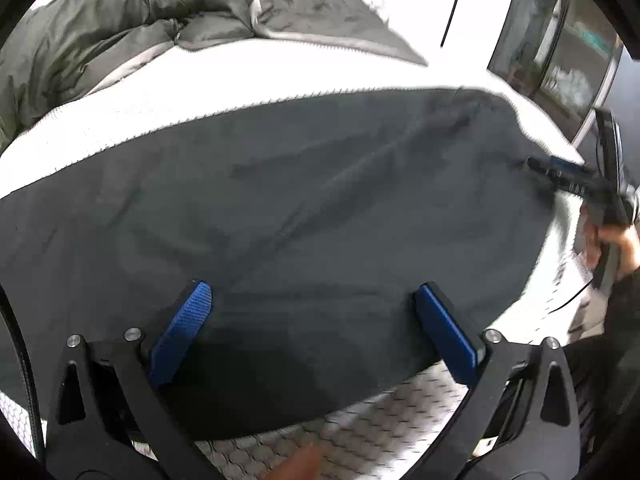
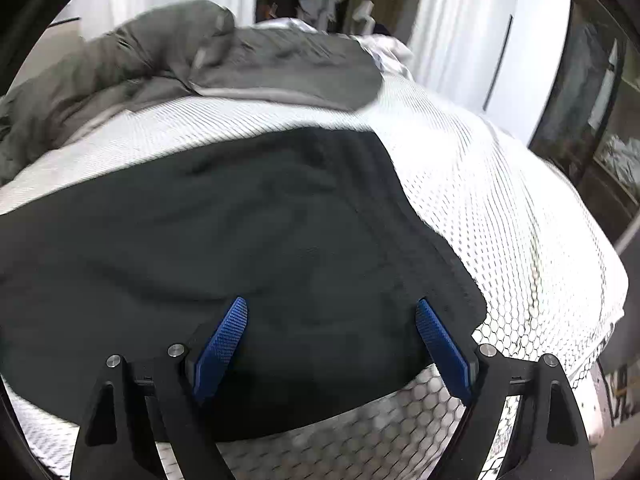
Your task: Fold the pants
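Fingers of the left gripper stand wide apart with nothing pinched, poised over the near edge of the dark pants; likely placed to catch that hem for a fold. The right gripper is likewise spread and empty above the pants' corner at 5 o'clock; in the left view it shows blurred at 3 o'clock. The pants lie flat on the bed with its white honeycomb cover; a grey duvet is bunched at 11 o'clock, clear of the work. No brand or writing is readable.
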Tool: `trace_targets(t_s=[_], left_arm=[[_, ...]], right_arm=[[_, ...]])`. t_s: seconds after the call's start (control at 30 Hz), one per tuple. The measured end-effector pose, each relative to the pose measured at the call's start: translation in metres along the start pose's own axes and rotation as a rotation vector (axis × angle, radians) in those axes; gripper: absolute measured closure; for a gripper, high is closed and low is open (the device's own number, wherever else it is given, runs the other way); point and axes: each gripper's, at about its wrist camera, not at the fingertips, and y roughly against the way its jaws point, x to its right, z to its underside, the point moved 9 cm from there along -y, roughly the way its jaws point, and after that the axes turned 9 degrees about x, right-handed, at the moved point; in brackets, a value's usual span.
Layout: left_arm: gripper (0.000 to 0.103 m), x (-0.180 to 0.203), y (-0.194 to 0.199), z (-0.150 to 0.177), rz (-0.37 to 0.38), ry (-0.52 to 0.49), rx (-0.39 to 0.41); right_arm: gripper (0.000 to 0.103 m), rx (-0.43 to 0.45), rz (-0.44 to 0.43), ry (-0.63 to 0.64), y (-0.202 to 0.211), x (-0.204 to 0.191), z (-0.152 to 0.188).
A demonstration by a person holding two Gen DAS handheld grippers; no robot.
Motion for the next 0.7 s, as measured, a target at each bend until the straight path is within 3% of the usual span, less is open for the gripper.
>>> trace_targets(t_s=[0.07,0.13,0.23,0.3,0.37,0.43,0.57,0.63,0.7], left_arm=[[0.001,0.012,0.003,-0.012,0.045,0.005,0.026],[0.001,0.026,-0.009,-0.02,0.056,-0.038,-0.013],[0.001,0.046,-0.039,-0.027,0.046,-0.154,-0.112],[0.001,0.053,-0.053,-0.029,0.044,-0.184,-0.149],[0.001,0.048,-0.06,-0.029,0.047,-0.17,-0.162],[0.001,0.032,-0.063,-0.022,0.044,-0.122,-0.18],[0.001,-0.009,-0.055,-0.021,-0.019,-0.055,-0.164],[0.001,-0.034,-0.052,-0.022,-0.075,-0.016,-0.163],[0.001,-0.054,-0.044,-0.023,-0.113,0.017,-0.152]], right_arm=[[0.015,0.051,-0.079,-0.011,0.02,-0.02,-0.011],[0.015,0.057,-0.19,-0.025,0.034,-0.046,-0.016],[0.015,0.01,-0.406,0.011,0.034,-0.112,-0.018],[0.015,-0.044,-0.479,0.077,0.025,-0.142,-0.01],[0.015,-0.086,-0.454,0.169,0.012,-0.156,0.002],[0.015,-0.095,-0.383,0.209,0.006,-0.142,0.011],[0.02,-0.081,-0.034,0.112,-0.013,-0.041,0.0],[0.02,-0.097,-0.114,0.016,-0.011,-0.027,0.006],[0.019,-0.072,-0.094,0.05,-0.005,-0.031,0.005]])
